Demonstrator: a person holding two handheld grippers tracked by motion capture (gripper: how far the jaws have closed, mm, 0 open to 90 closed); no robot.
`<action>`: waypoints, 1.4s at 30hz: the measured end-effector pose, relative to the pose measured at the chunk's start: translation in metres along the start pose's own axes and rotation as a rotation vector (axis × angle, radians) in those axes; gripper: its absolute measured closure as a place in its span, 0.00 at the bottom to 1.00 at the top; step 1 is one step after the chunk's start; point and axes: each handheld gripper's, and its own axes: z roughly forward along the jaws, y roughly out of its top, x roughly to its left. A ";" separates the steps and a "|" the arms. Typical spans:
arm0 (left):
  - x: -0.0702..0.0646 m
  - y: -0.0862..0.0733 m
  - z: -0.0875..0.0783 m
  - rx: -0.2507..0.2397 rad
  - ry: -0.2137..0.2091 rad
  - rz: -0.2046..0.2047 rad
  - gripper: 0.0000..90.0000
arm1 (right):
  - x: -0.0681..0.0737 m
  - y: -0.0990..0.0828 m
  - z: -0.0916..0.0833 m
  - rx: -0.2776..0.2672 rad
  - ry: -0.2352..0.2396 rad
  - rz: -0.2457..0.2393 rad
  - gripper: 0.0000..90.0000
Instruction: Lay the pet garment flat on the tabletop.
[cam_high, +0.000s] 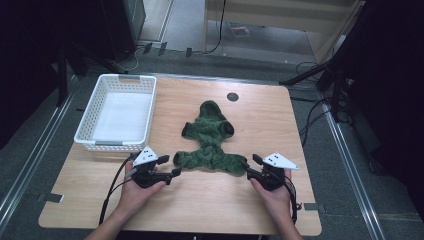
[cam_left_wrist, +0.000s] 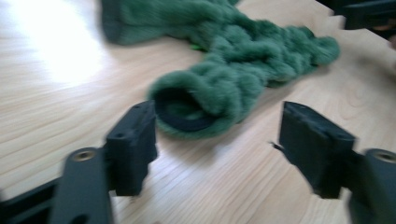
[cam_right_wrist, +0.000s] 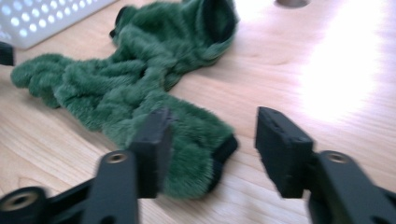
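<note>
A fuzzy green hooded garment (cam_high: 210, 135) lies spread flat on the wooden table (cam_high: 215, 200), hood away from me and two sleeves toward me. My left gripper (cam_high: 170, 165) rests at the end of the near left sleeve. In the left gripper view its jaws (cam_left_wrist: 219, 126) stand open, and the dark-lined cuff (cam_left_wrist: 187, 112) lies just beyond them, untouched. My right gripper (cam_high: 250, 164) sits at the near right sleeve. In the right gripper view it is open (cam_right_wrist: 212, 123), with that sleeve's cuff (cam_right_wrist: 219, 154) lying between the jaws and not pressed.
A white perforated basket (cam_high: 127, 79) stands at the table's back left, its corner in the right gripper view (cam_right_wrist: 42, 18). A round cable hole (cam_high: 232, 97) lies behind the hood. Dark stands and cables surround the table on the floor.
</note>
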 end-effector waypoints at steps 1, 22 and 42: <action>0.001 -0.001 -0.005 -0.015 0.009 -0.006 0.23 | -0.002 -0.001 -0.004 -0.011 -0.009 -0.003 0.41; 0.042 -0.042 -0.109 -0.091 0.160 -0.050 0.00 | -0.044 -0.032 -0.048 -0.003 -0.109 0.065 0.04; 0.105 -0.078 -0.183 -0.151 0.426 -0.152 0.00 | -0.074 -0.055 -0.091 0.001 -0.221 0.124 0.04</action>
